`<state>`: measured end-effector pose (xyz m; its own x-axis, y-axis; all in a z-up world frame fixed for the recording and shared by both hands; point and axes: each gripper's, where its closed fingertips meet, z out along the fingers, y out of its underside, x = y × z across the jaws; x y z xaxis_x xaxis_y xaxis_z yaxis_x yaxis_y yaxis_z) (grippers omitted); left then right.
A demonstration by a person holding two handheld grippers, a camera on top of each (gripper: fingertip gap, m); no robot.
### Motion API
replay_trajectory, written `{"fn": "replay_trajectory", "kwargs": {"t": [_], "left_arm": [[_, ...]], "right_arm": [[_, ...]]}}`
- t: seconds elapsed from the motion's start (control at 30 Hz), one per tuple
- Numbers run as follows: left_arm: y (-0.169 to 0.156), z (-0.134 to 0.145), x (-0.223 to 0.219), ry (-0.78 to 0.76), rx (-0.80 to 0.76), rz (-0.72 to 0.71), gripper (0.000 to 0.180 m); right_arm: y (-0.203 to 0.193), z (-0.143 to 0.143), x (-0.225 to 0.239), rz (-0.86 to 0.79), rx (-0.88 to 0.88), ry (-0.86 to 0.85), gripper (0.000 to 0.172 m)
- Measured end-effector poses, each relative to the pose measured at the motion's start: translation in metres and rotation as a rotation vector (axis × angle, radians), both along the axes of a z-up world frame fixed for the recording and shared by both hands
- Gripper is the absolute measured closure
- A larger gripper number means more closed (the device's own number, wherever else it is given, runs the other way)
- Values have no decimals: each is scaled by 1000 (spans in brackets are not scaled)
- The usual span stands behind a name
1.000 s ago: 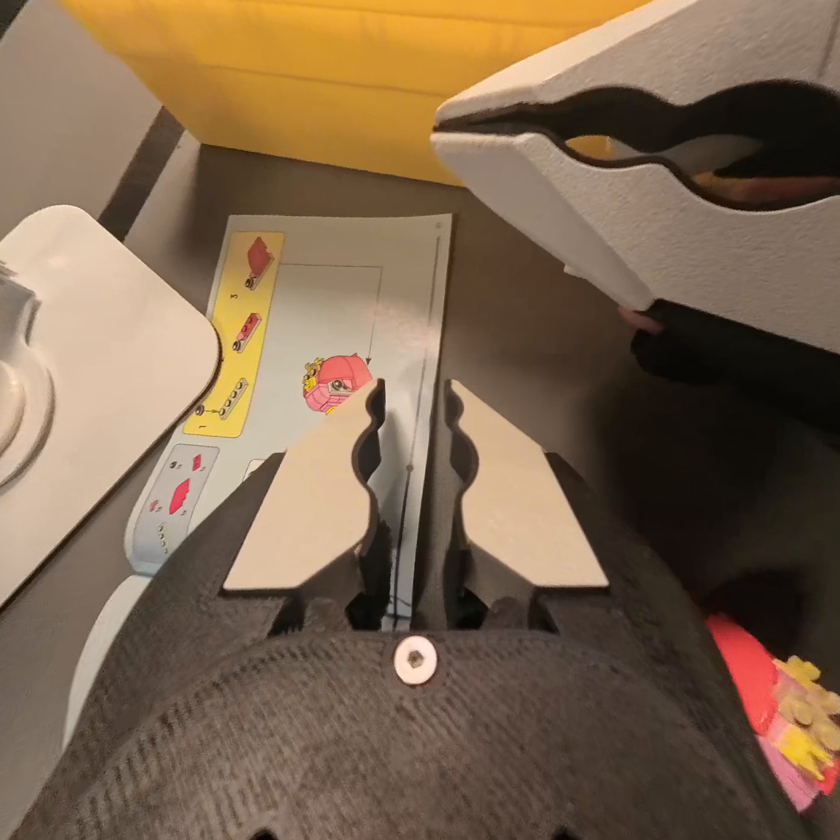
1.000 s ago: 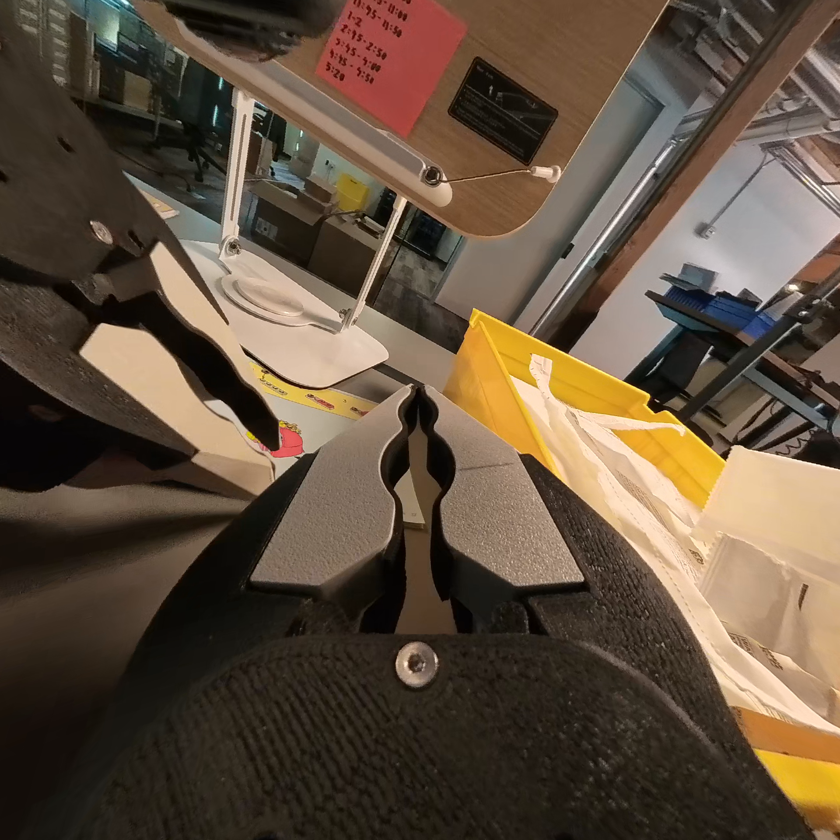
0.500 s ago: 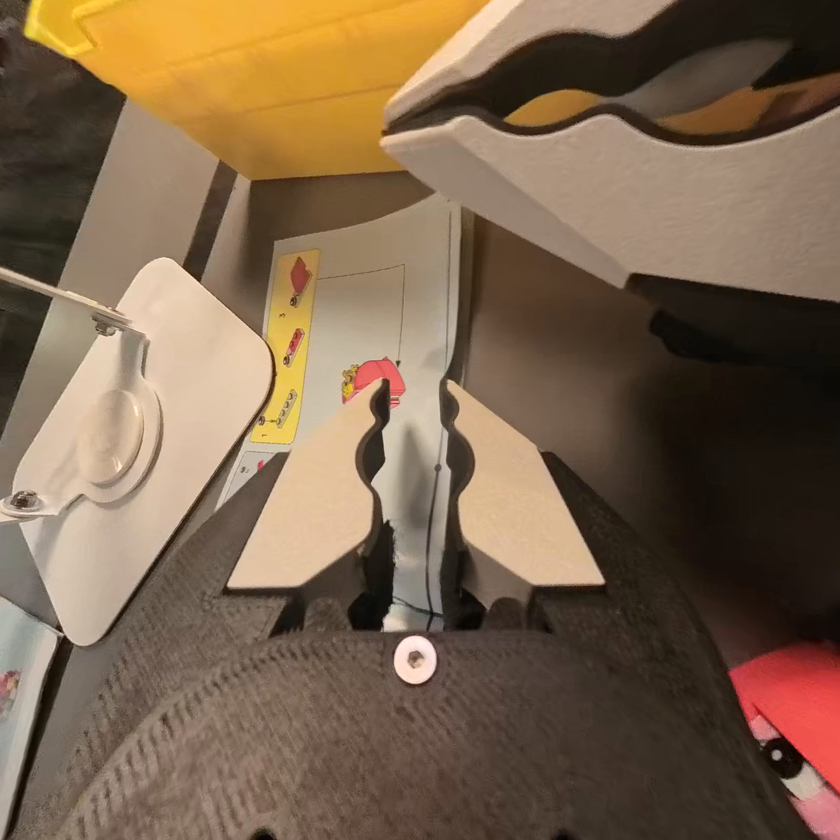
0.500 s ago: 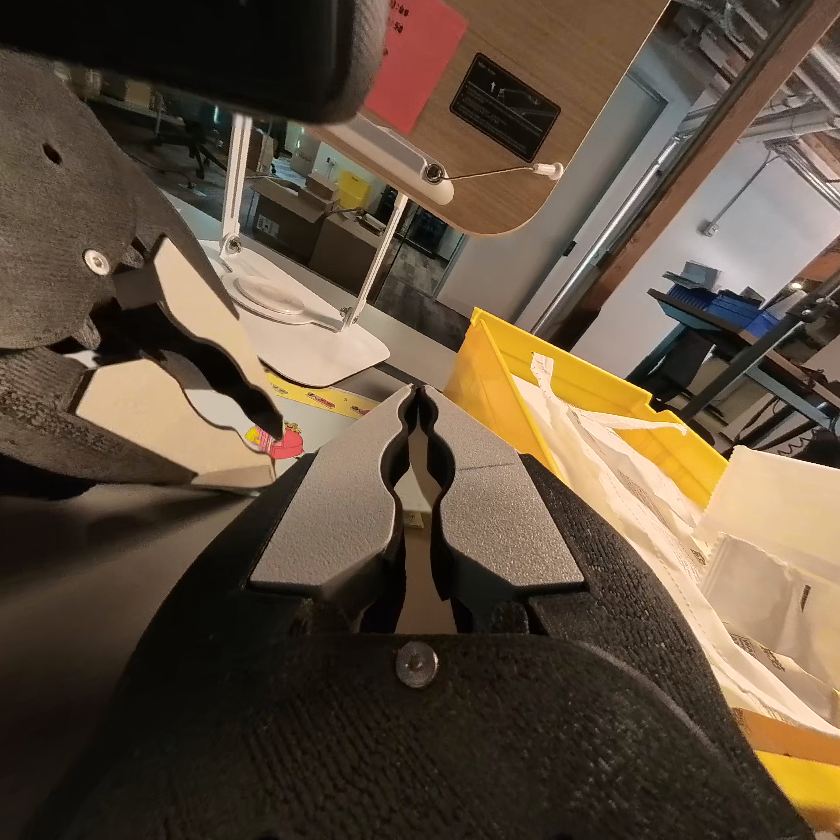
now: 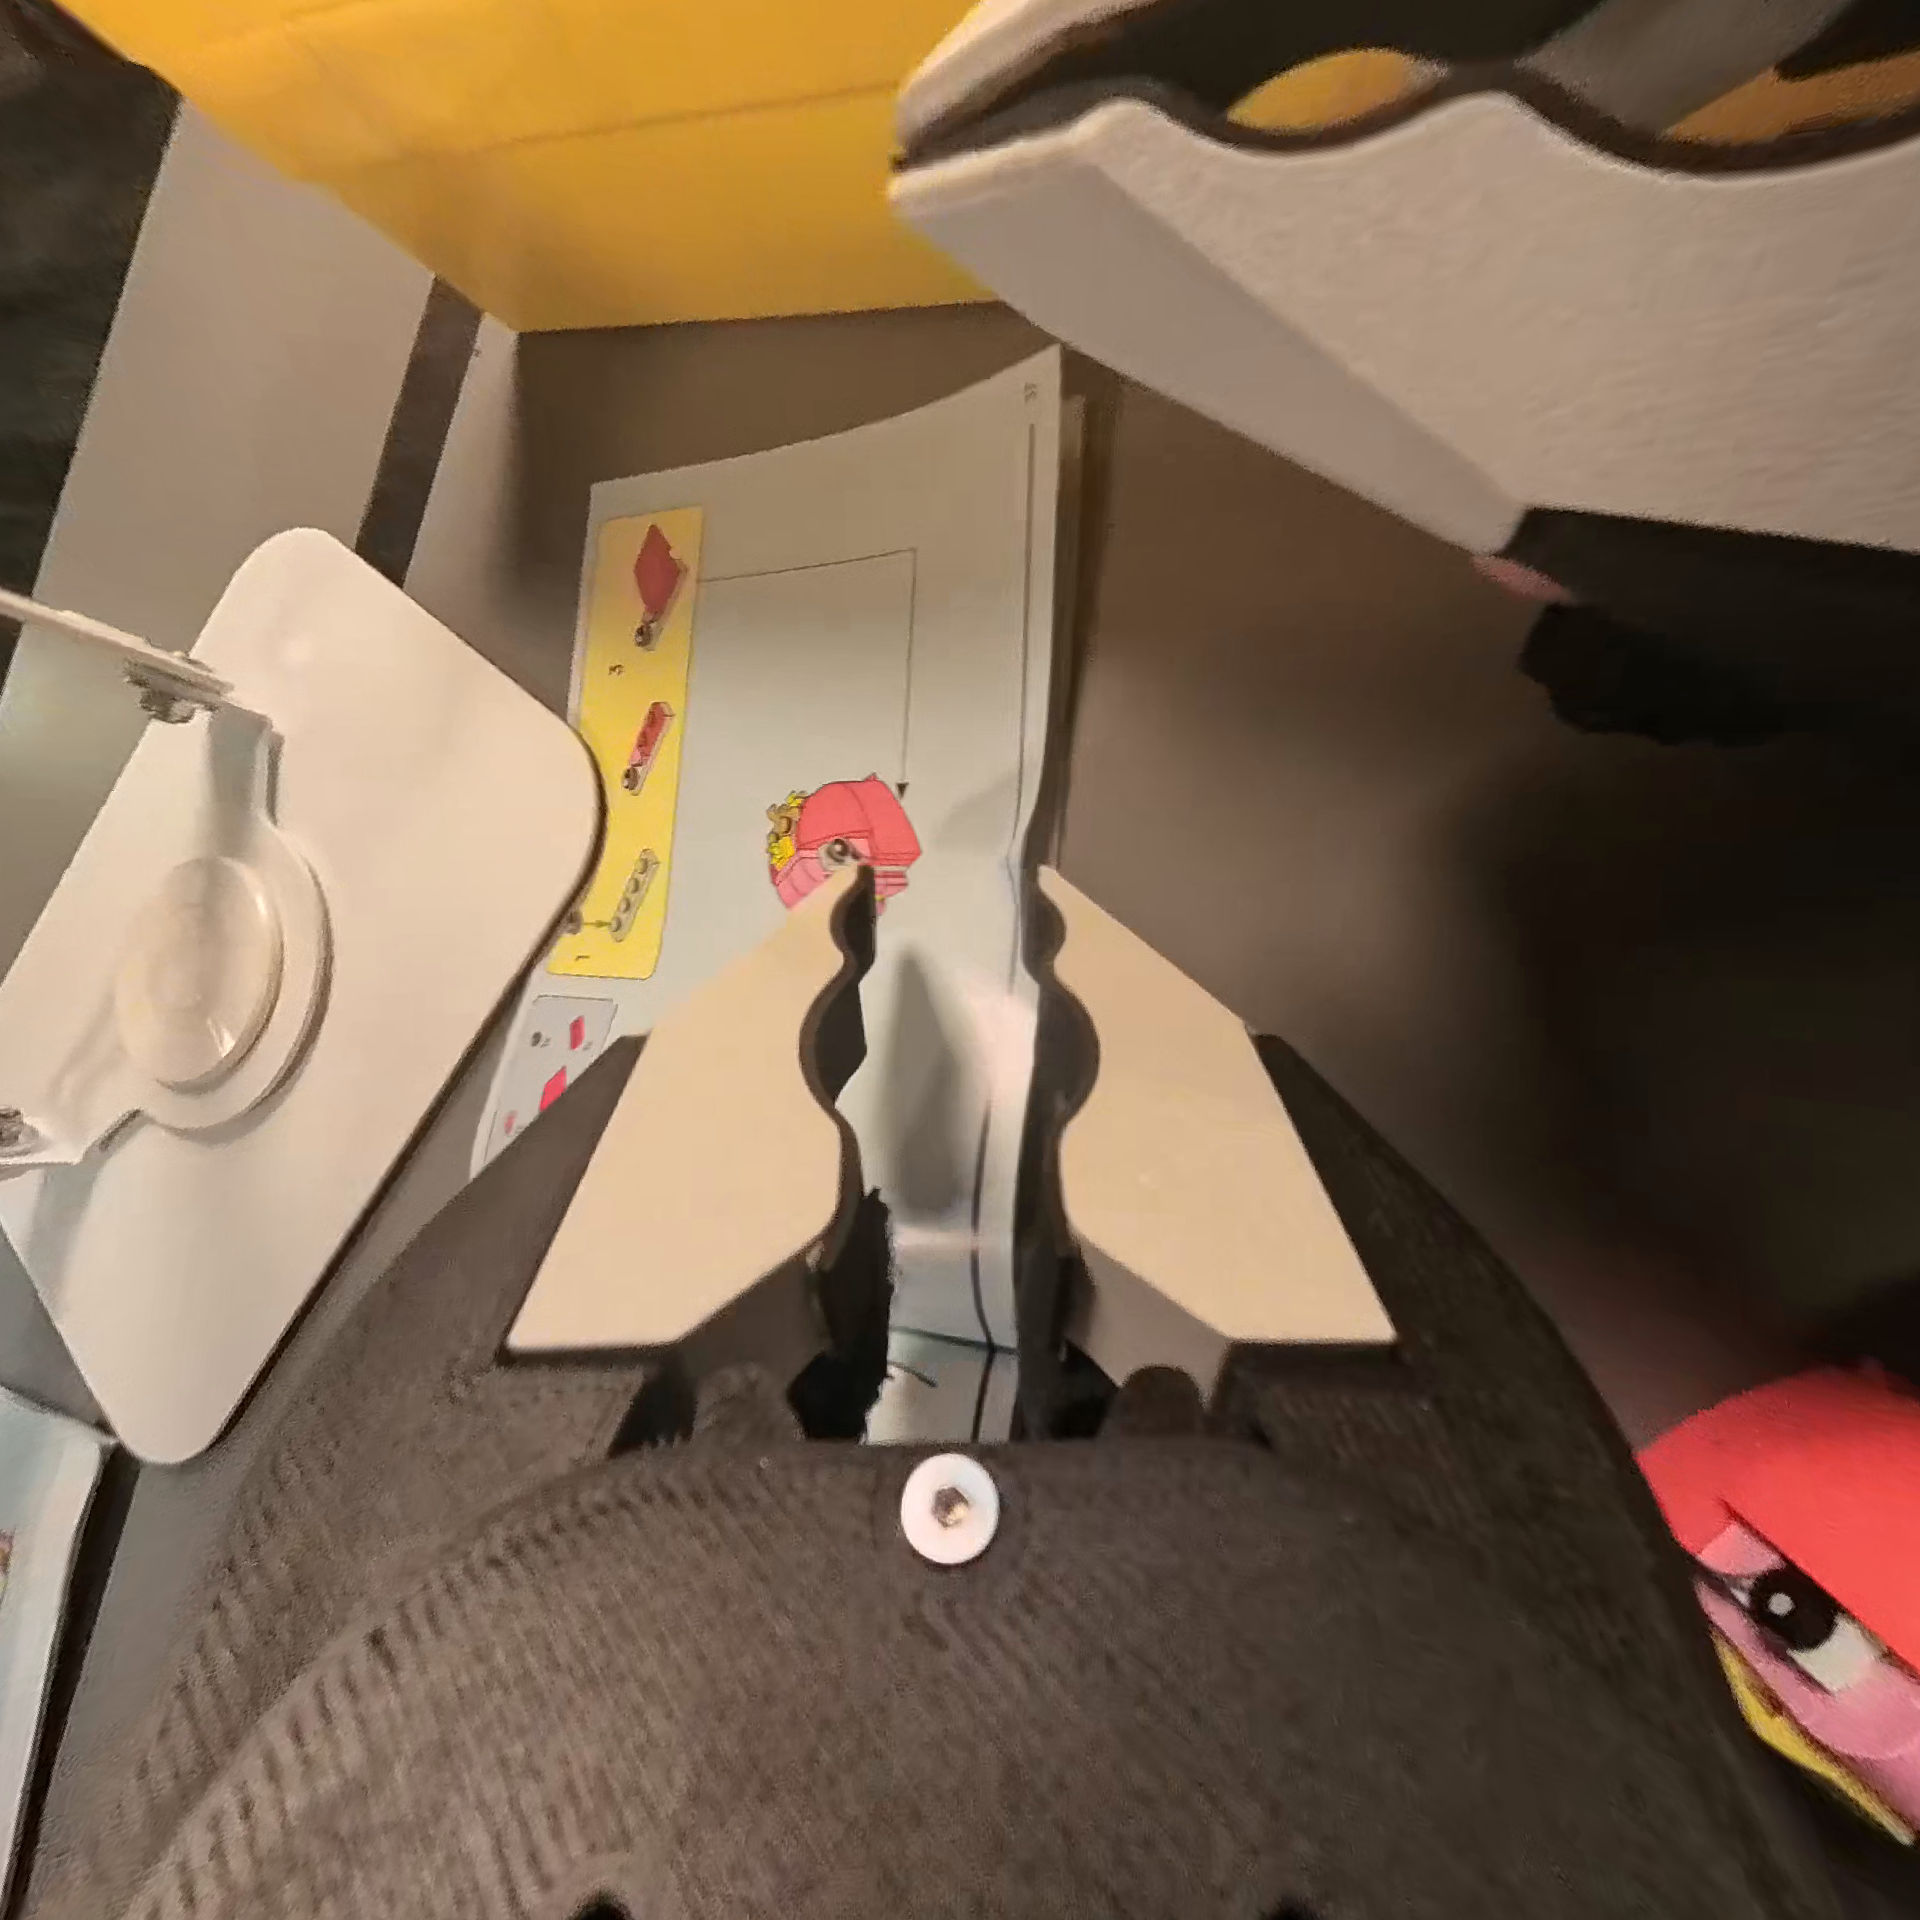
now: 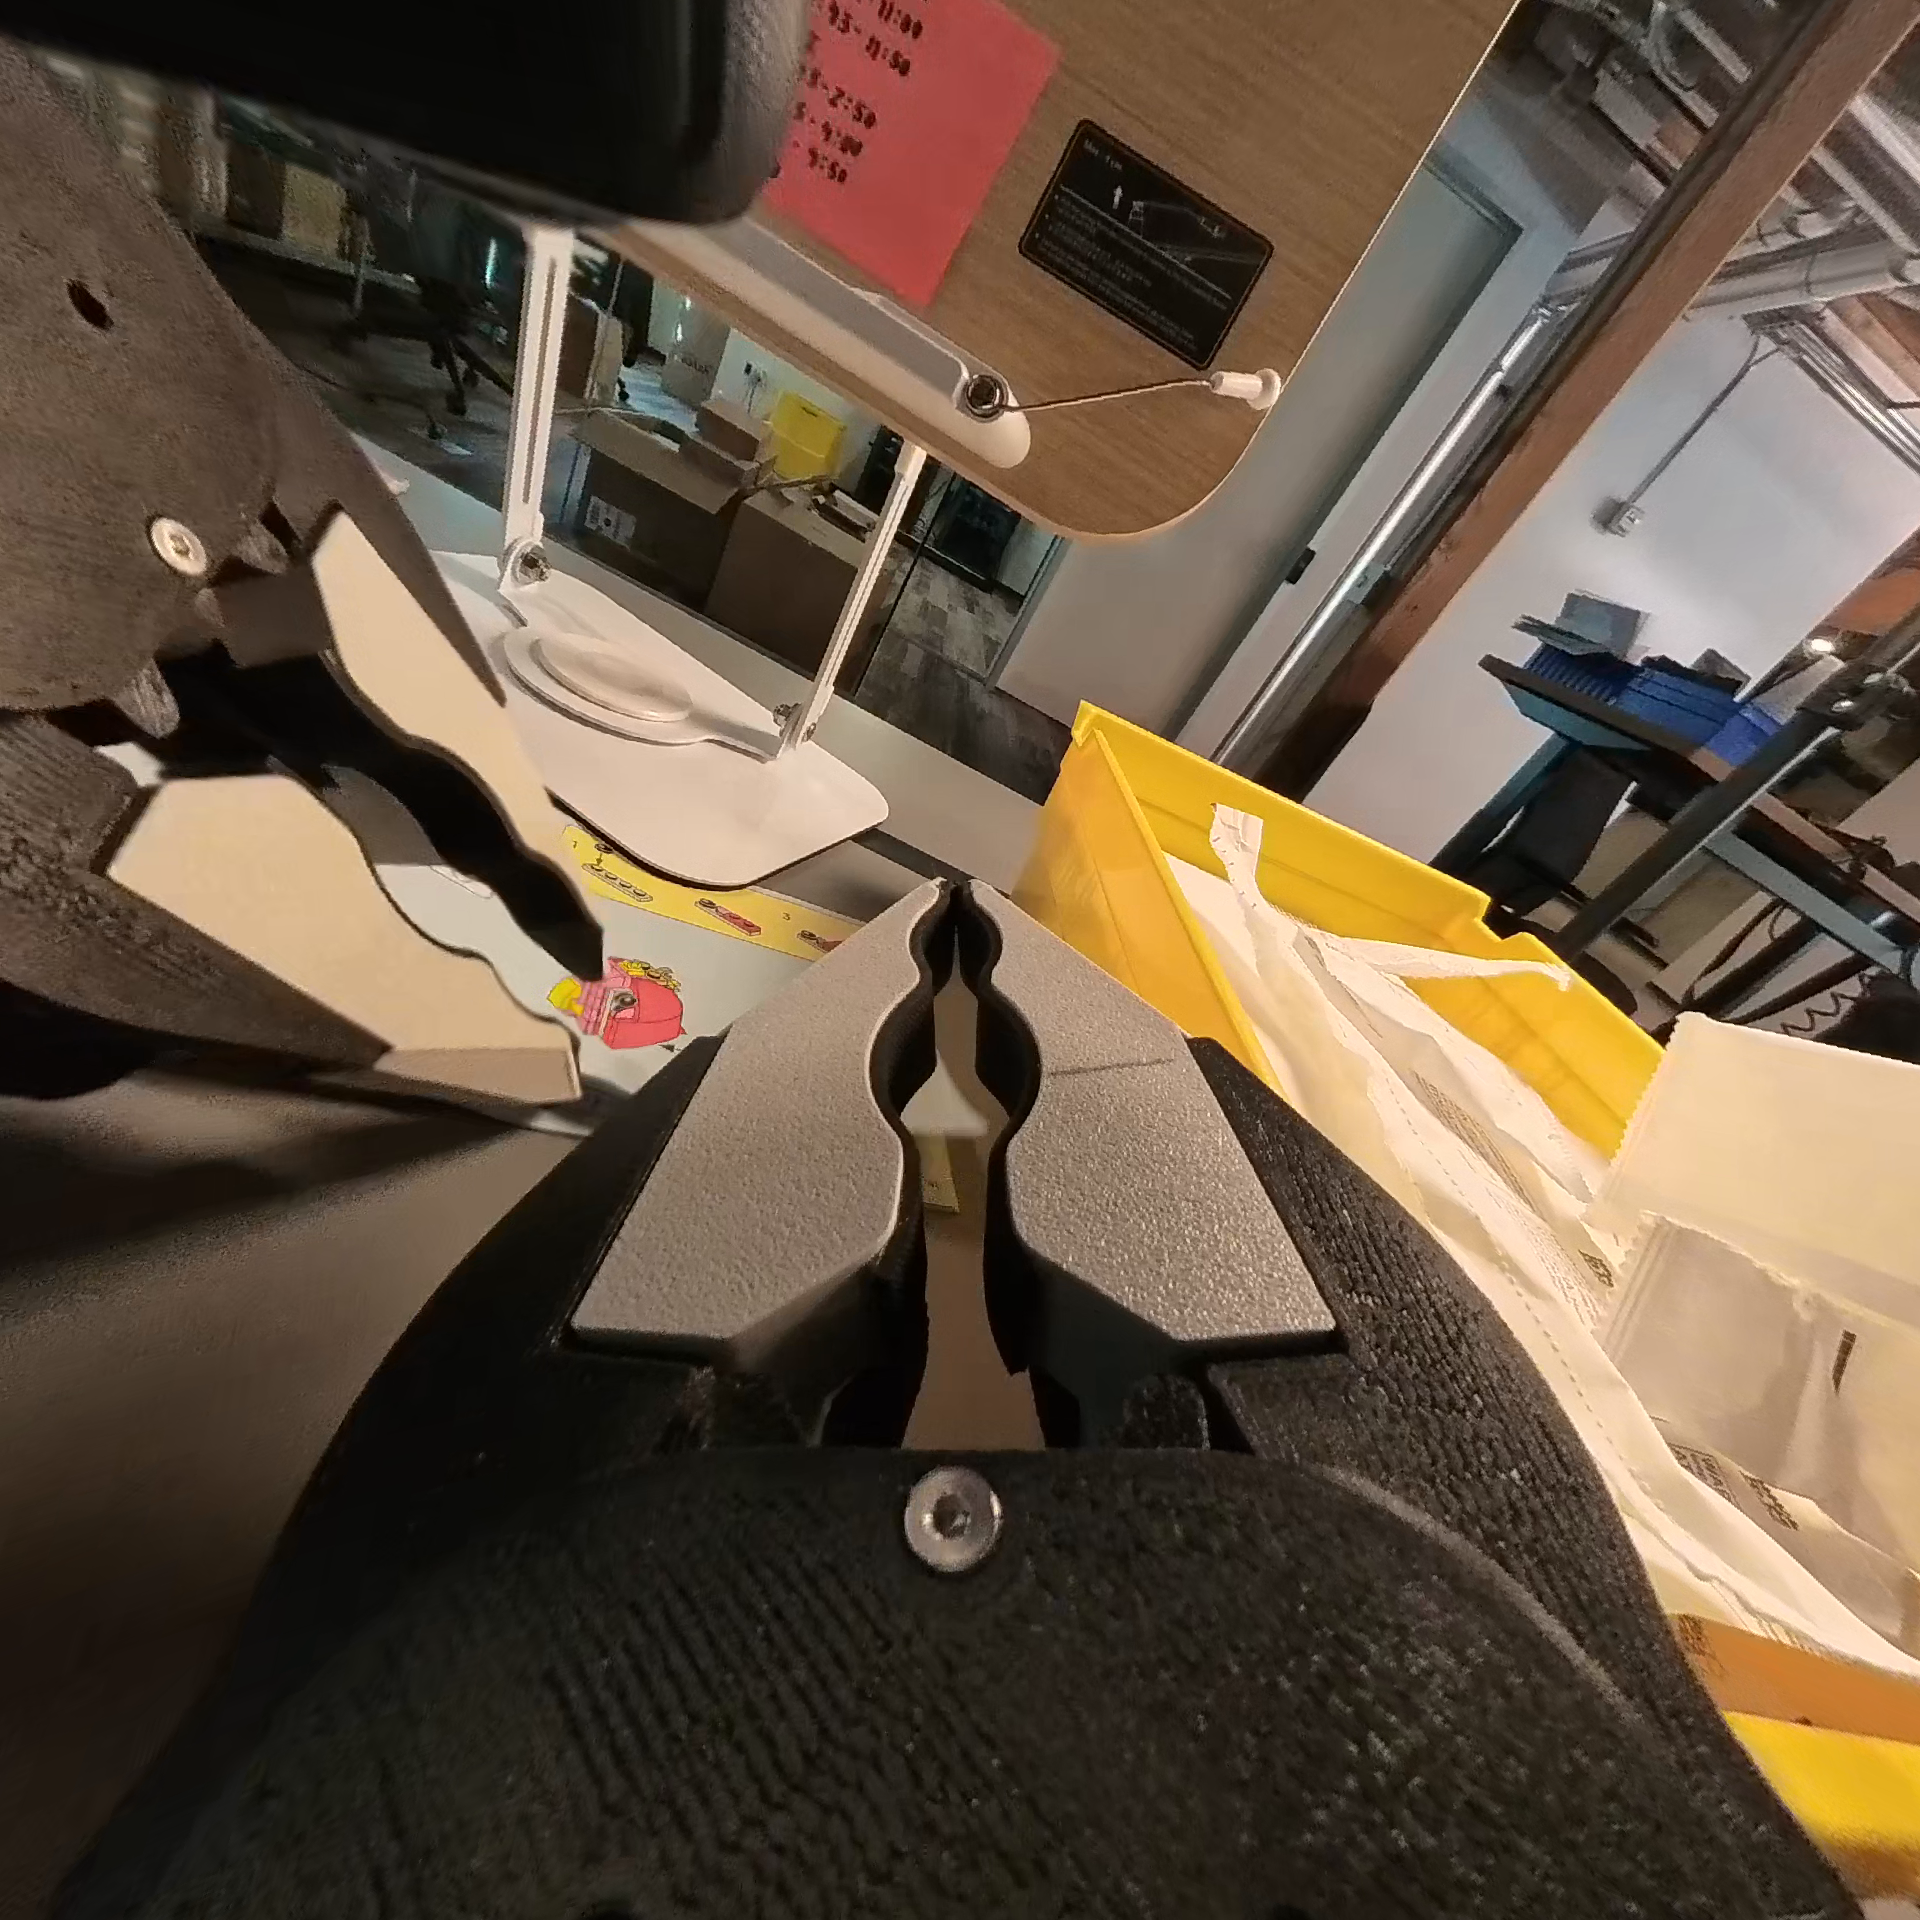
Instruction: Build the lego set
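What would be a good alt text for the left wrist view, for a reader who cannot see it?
The left tool, fingers apart, points down at an open instruction booklet on a grey table. A white stand base lies left, a yellow bin ahead, and the right tool above right.

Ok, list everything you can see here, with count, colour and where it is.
Instruction booklet: one, pale blue with a yellow strip, flat on the table, far edge curling up.
Stand base: one, white, left of the booklet, overlapping its edge.
Bin: one, yellow, beyond the booklet.
Paper bags: several, white, inside the bin.
Toy figure: one, red and pink, near right.
Wooden panel: one, above the stand, with a pink note and black plate.
Table: one, grey.
Left hand-held gripper: beige fingers apart over the booklet.
Right hand-held gripper: grey fingertips together.
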<state>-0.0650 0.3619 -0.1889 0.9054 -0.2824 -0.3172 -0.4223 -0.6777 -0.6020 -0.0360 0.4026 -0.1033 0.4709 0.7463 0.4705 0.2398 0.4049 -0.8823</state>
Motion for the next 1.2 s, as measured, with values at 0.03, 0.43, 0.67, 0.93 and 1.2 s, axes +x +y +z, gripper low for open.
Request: {"fn": "replay_trajectory", "kwargs": {"t": [0.03, 0.43, 0.67, 0.93, 1.2], "left_arm": [[0, 2, -3, 12, 9, 12, 155], [3, -5, 2, 178, -23, -7, 167], [1, 3, 7, 73, 23, 18, 180], [-29, 42, -3, -99, 256, 107, 180], [-45, 57, 7, -253, 331, 54, 180]], "right_arm": [[0, 0, 0, 0, 0, 0, 172], [0, 1, 1, -2, -4, 12, 172], [0, 2, 3, -7, 5, 16, 172], [6, -13, 8, -88, -17, -99, 172], [-13, -51, -12, 6, 25, -375, 172]]}}
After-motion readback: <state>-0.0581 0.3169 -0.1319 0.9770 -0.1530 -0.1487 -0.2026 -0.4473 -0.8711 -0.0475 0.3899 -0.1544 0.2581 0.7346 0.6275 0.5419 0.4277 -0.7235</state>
